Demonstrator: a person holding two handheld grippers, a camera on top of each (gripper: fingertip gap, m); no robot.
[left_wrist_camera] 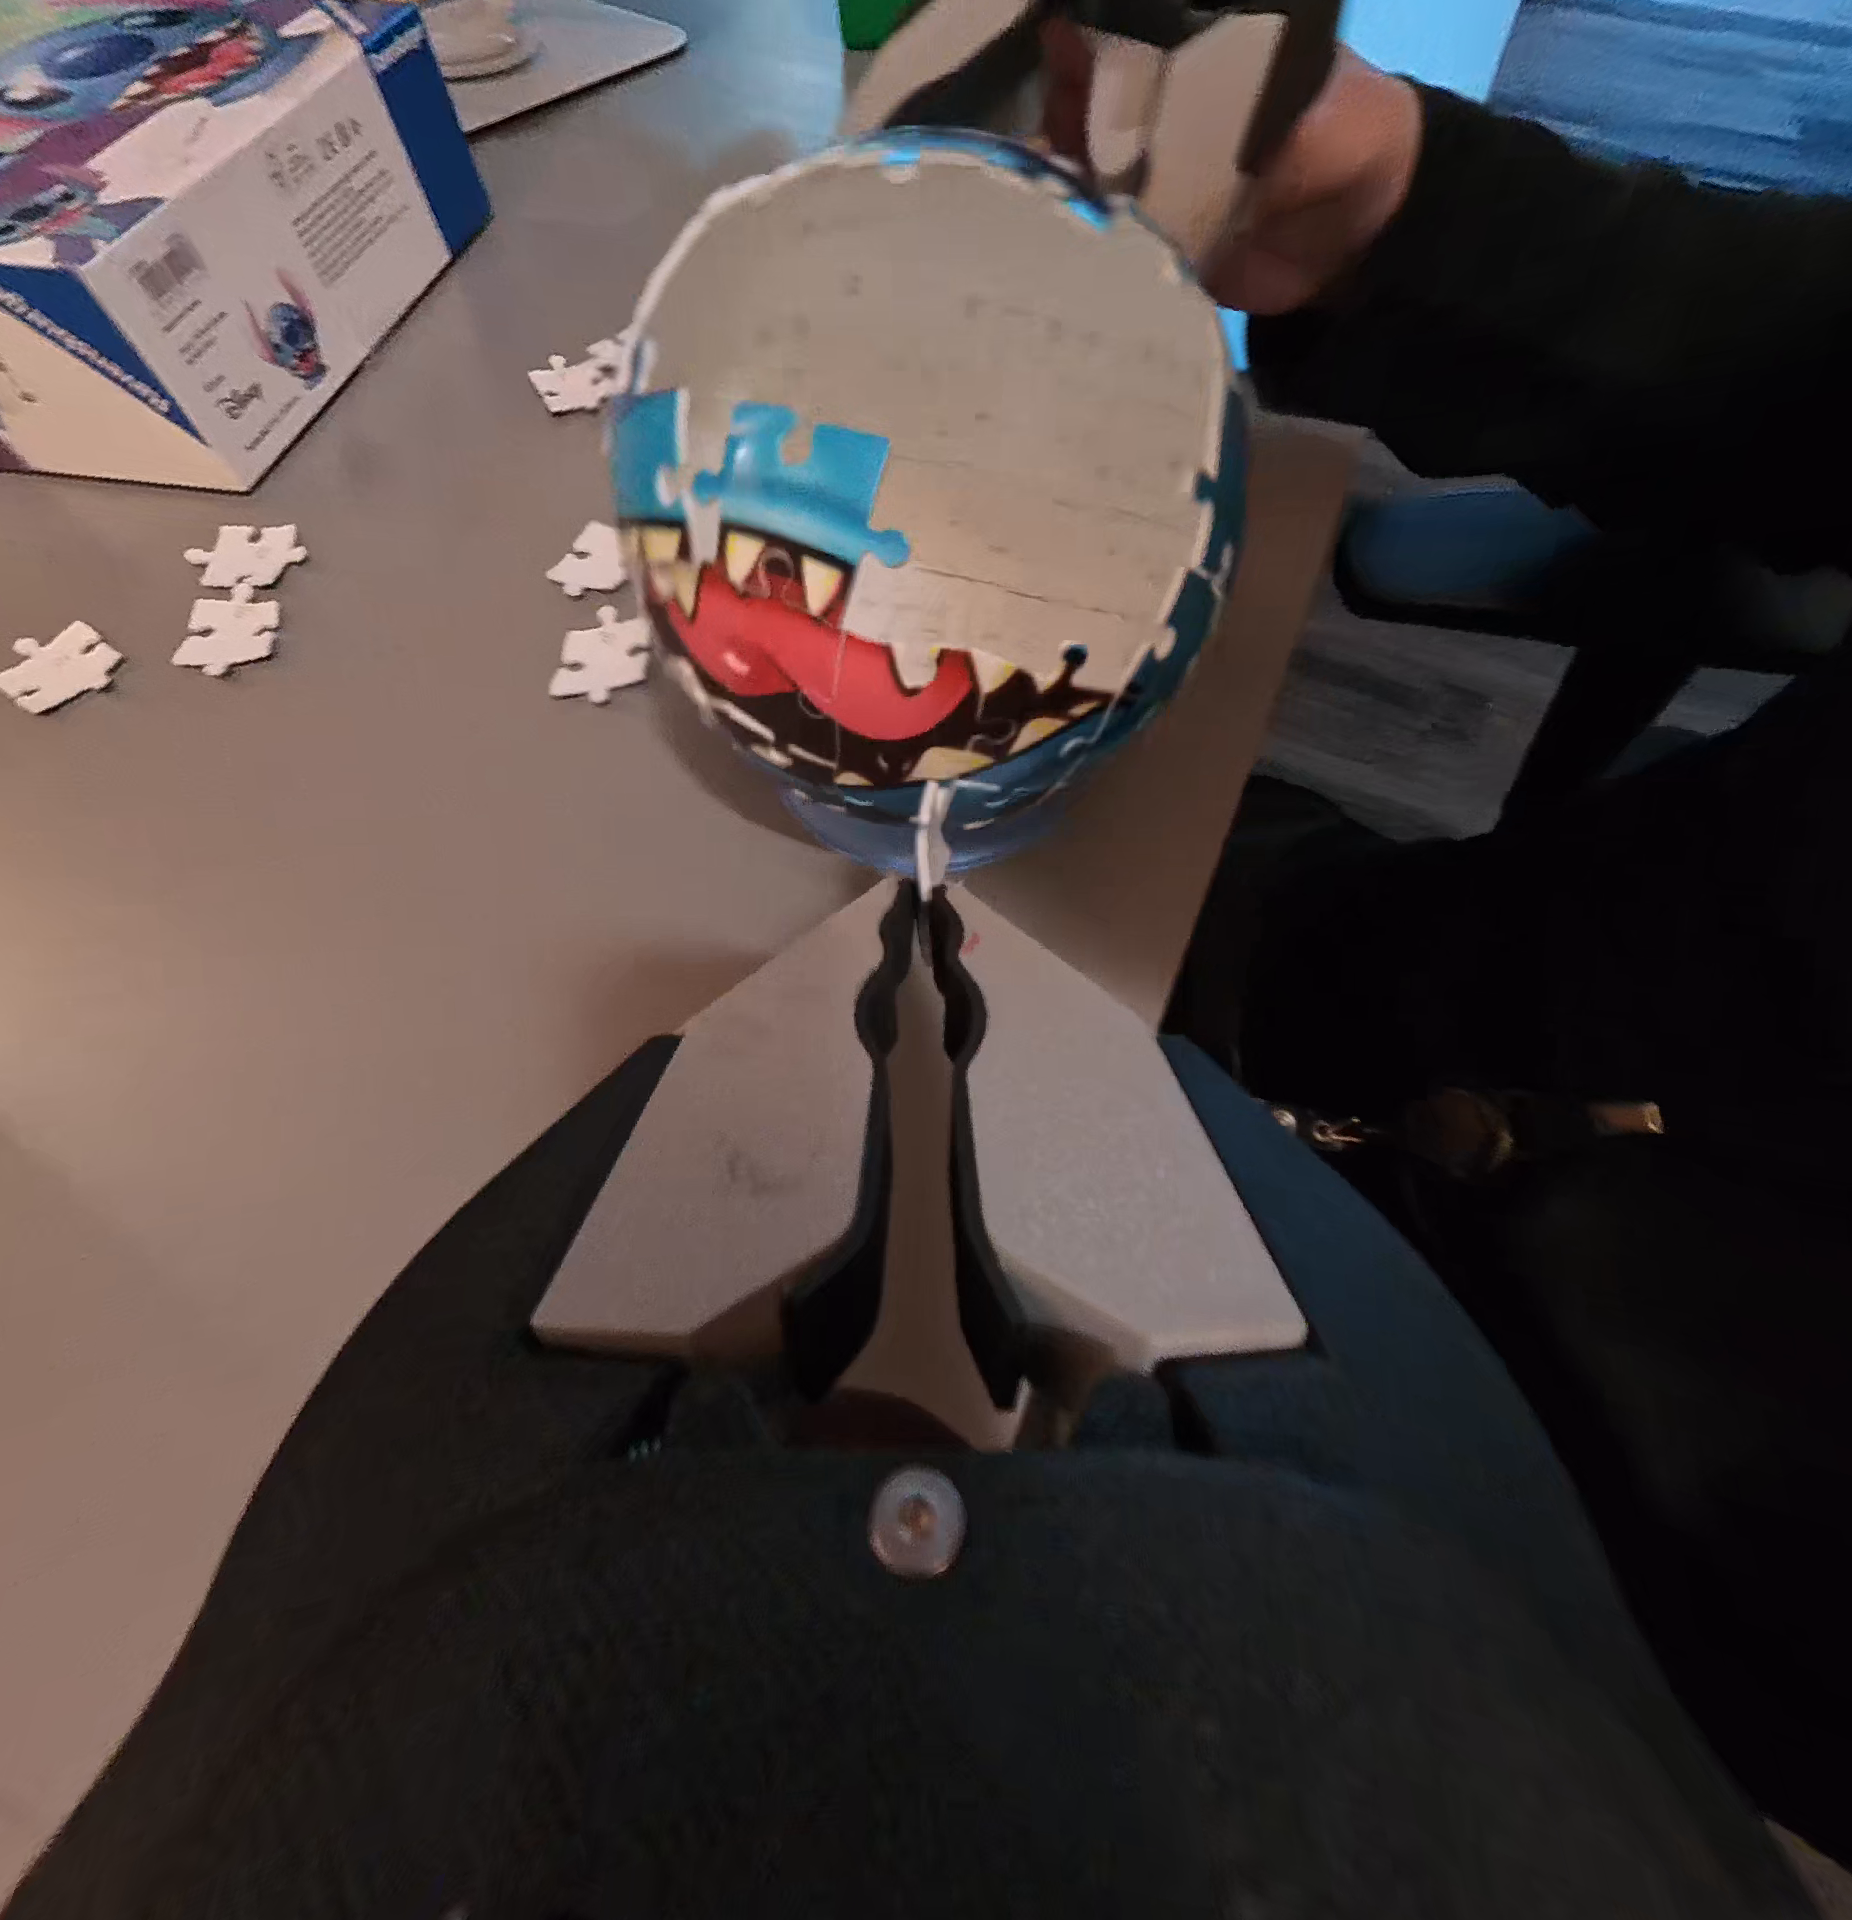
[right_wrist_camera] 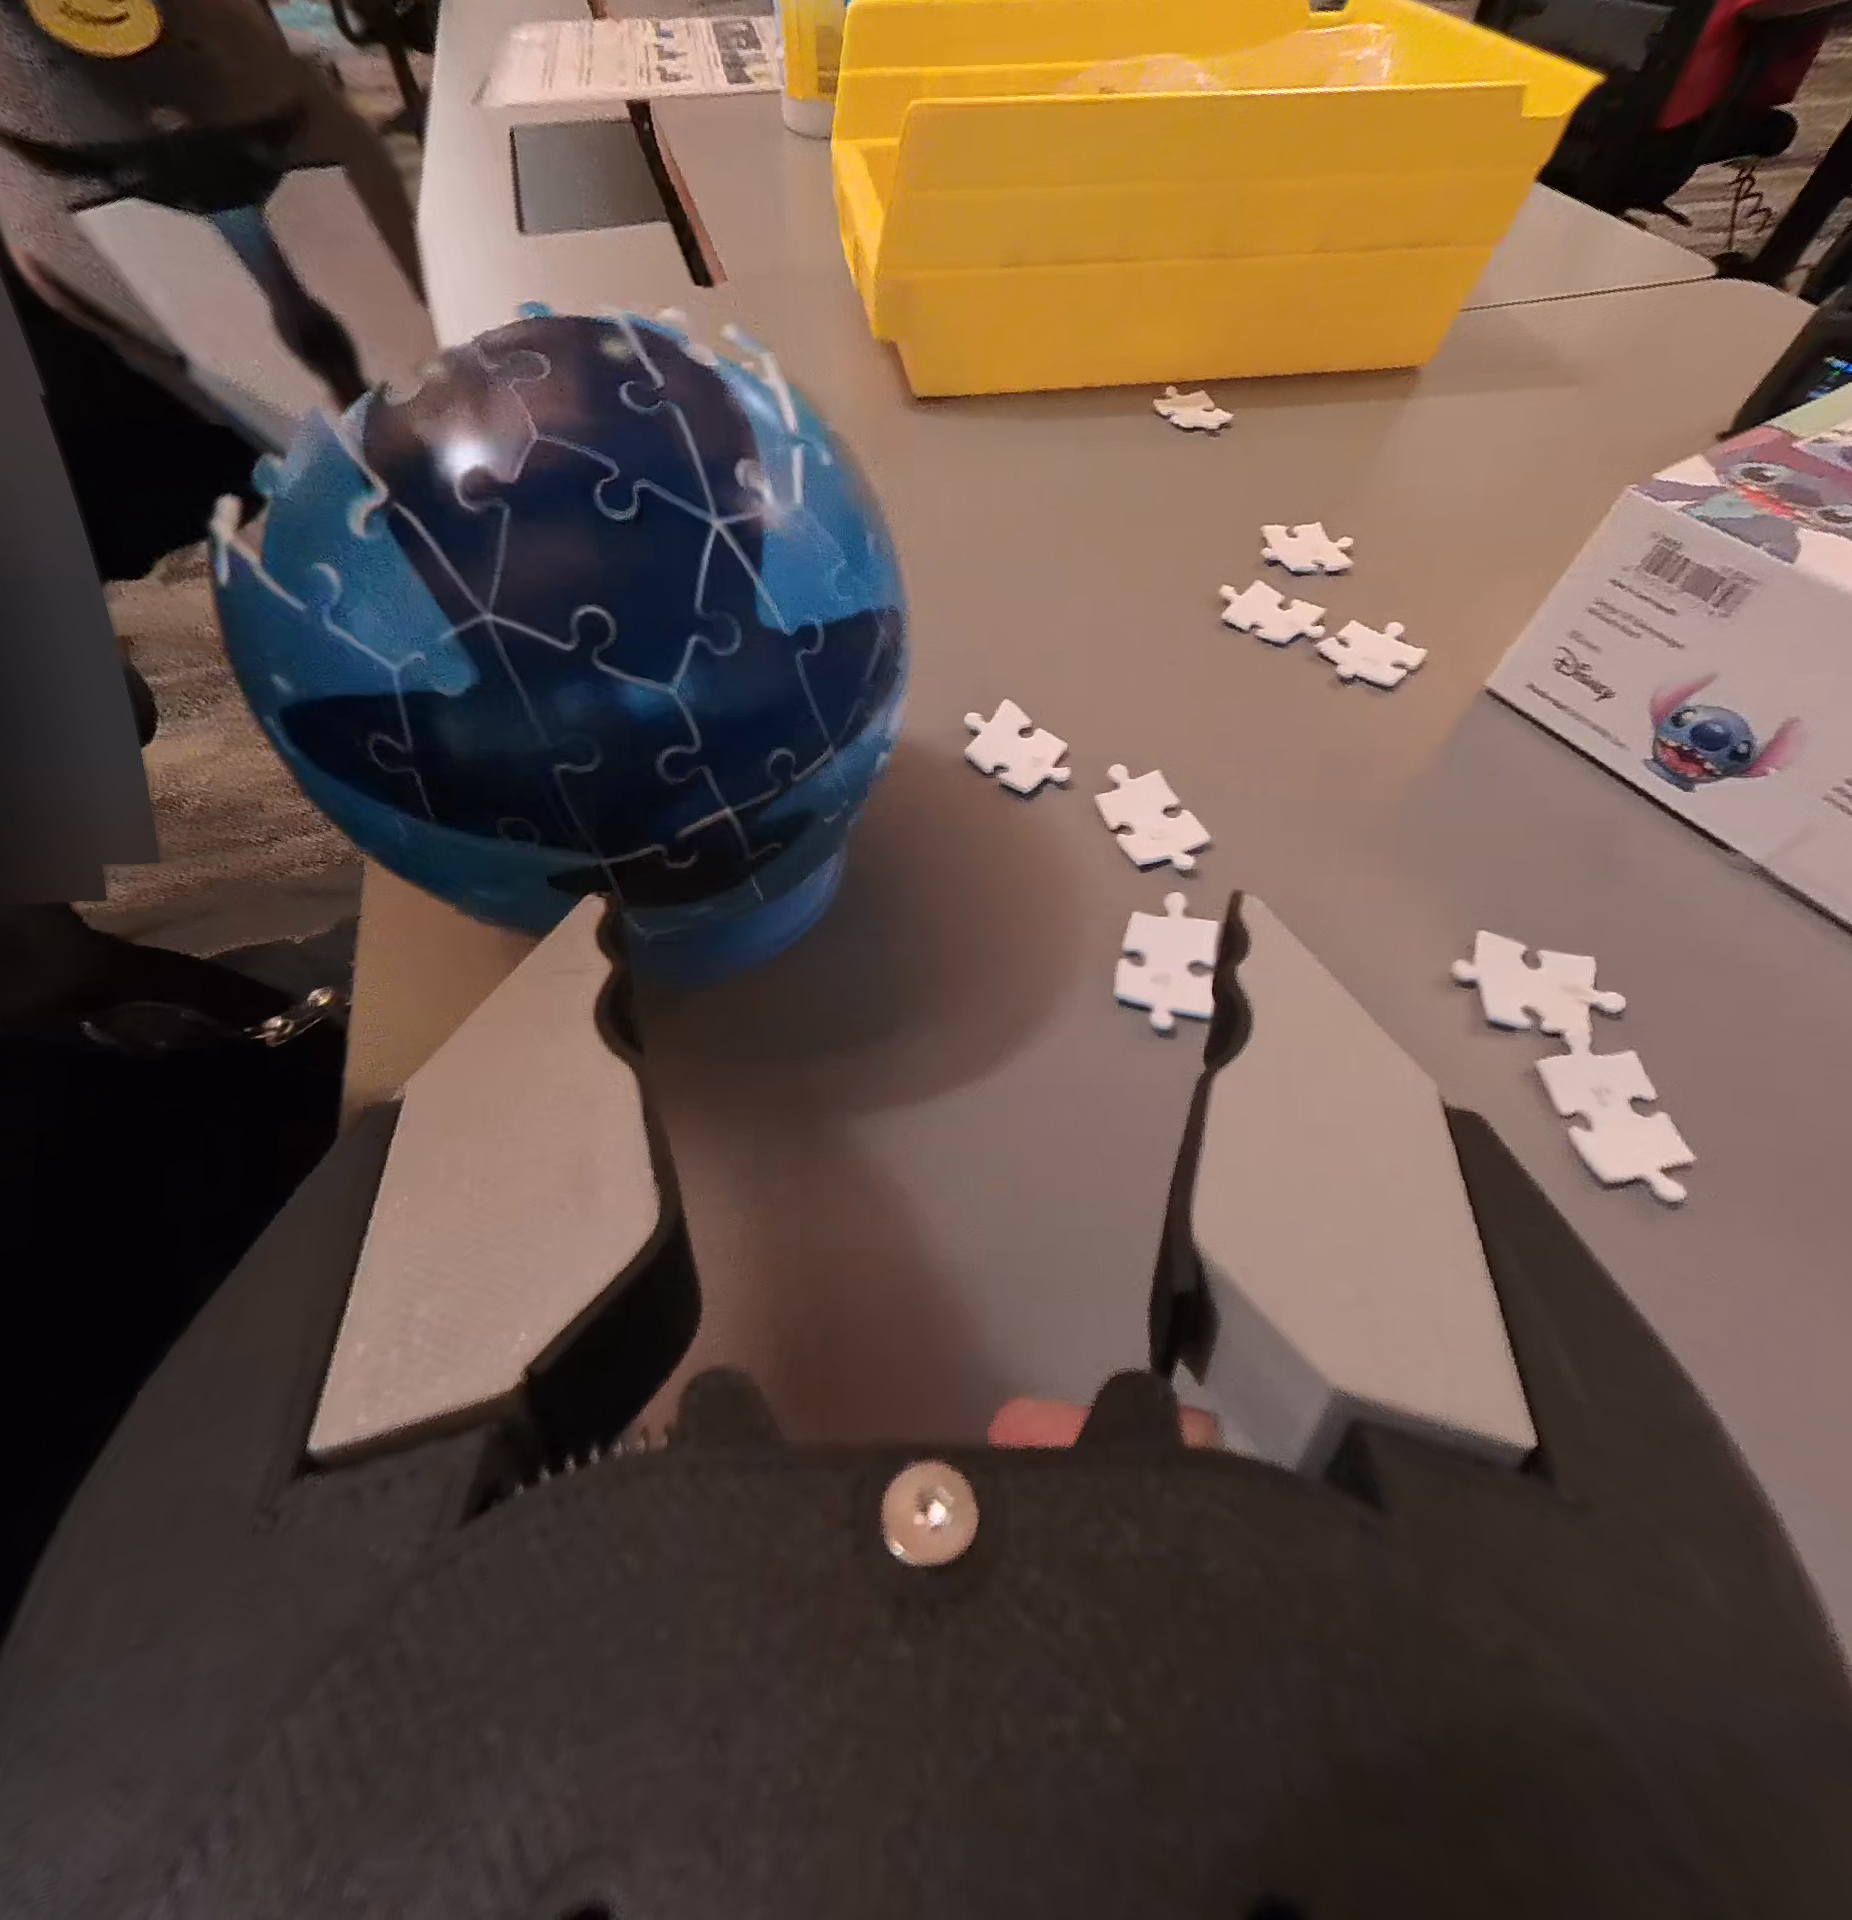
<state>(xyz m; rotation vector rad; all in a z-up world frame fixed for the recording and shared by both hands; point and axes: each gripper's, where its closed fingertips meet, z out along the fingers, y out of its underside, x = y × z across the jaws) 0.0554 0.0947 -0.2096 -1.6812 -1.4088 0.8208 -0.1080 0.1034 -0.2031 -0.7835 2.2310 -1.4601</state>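
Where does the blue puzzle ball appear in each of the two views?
Left wrist view: puzzle ball upper centre, open side showing, left tongs shut on its lower edge.
Right wrist view: left of centre, closed blue side showing, beside the open right tongs.
Shared landmark: the puzzle box.

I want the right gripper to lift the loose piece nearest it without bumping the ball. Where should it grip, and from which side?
Judging by its pose, come straight down from above on the piece, fingers across its straight edges, not its knobs. It lies flat, white side up, on the table, just inside the open right gripper's right finger. The puzzle ball sits to the left, so stay right of it.
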